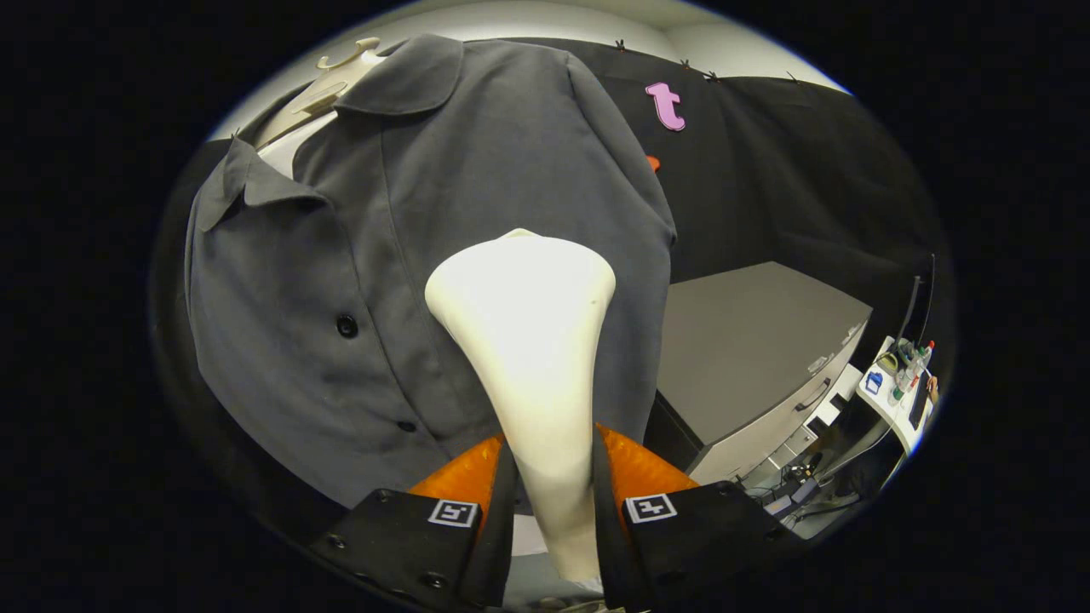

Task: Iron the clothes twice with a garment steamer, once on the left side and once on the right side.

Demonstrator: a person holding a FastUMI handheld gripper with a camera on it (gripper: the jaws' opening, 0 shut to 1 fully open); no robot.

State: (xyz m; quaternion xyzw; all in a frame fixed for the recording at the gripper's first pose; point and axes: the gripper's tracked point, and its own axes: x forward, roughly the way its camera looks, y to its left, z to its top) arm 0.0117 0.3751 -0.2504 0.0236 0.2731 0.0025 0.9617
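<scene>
While the gripper (pixel 552 502) clamps the steamer (pixel 528 340) between both fingers, its head sits just ahead against the hanging shirt (pixel 341 255), right of the buttons; which passes are done, I cannot tell.

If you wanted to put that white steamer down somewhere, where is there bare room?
The grey cabinet top beside the shirt looks bare. The small white shelf beyond it is crowded with bottles, and cables clutter the floor below. The gripper is shut on the steamer.
</scene>
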